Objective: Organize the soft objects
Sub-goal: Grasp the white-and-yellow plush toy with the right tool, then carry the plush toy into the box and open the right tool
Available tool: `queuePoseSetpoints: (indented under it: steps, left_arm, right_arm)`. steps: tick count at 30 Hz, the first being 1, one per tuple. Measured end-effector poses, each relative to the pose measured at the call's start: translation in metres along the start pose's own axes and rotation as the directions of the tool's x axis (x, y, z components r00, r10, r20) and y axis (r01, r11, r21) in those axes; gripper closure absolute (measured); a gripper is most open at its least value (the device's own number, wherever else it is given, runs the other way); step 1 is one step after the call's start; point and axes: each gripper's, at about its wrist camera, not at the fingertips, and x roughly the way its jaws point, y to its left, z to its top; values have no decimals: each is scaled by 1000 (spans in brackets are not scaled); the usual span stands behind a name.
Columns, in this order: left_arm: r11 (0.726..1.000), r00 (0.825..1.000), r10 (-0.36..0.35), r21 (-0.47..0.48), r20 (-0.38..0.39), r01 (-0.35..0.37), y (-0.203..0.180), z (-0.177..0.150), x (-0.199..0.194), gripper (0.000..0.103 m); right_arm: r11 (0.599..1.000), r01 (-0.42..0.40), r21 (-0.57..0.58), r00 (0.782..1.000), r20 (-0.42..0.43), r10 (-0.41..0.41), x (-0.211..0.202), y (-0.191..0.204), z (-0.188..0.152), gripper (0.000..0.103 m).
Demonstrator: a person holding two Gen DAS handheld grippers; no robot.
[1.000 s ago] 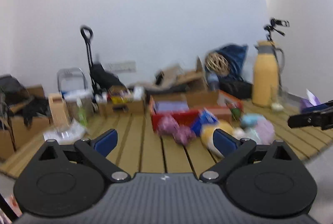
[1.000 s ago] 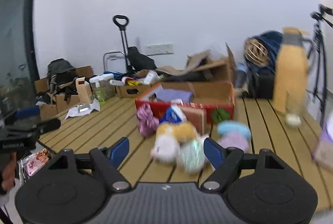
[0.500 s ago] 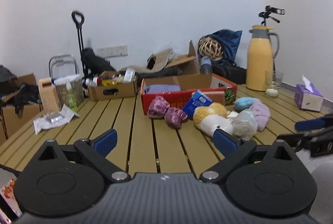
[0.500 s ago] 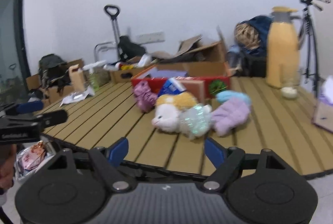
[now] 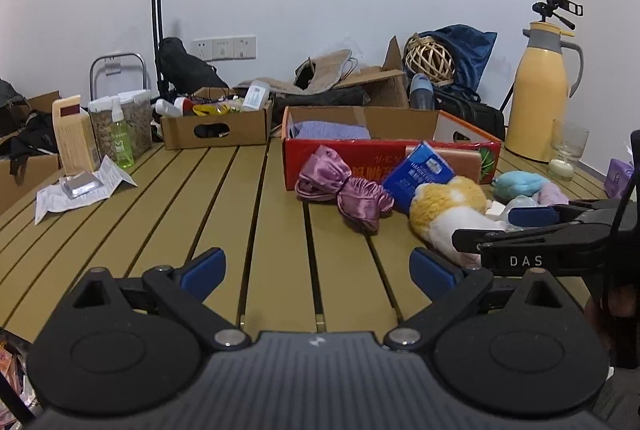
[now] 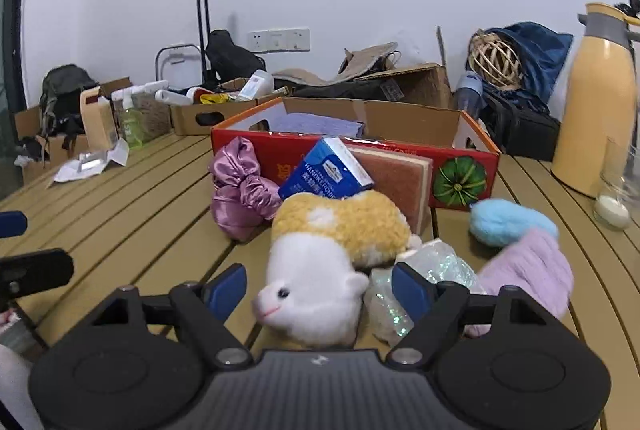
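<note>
A white and yellow plush toy [image 6: 320, 262] lies on the slatted wooden table [image 6: 120, 214], in front of a red cardboard box [image 6: 248, 144]. My right gripper [image 6: 318, 288] has a finger on each side of the toy's head. Its jaws are closing, and the pads stand clear of the fur. Around the toy lie a pink satin scrunchie [image 6: 240, 186], a blue tissue pack [image 6: 328, 170], a shiny clear bag [image 6: 432, 270], a blue fluffy ball [image 6: 508, 220] and a lilac knit piece [image 6: 528, 270]. My left gripper [image 5: 318, 270] hangs open over bare slats, left of the plush toy [image 5: 444, 206].
A yellow thermos [image 5: 542, 90] and a glass with a candle [image 5: 566, 150] stand at the far right. A brown box of bottles [image 5: 216, 126], a green spray bottle [image 5: 120, 142] and a crumpled paper [image 5: 80, 186] sit at the left. Bags and boxes line the wall.
Both grippers have come forward and down to the table. The right one now has the plush toy between its fingers, and its jaws have narrowed. The left one stays open.
</note>
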Motion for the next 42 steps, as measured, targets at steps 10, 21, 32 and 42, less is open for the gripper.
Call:
queuePoseSetpoints:
  steps: [10,21,32,42]
  left_arm:
    - [992,999,41,-119,8,-40,23,4,12,3]
    - [980,983,-165,-127,-78,154,-19,-6,43,9]
    - [959,969,-225,-197,-96,203,-20,8,80,18]
    - [918,934,-336,-264,-121,296,-21,6,96,29]
  right_arm:
    - [939,-337,-67,939,52,340,-49,26,-8,37]
    - [986,-10,-164,982,184,40,-39,-1,-41,35]
    - [994,-68,-83,982,172,81,-14,-33,-13,20]
    - [989,-112,-91,986,110,122,-8,-24,-27,26]
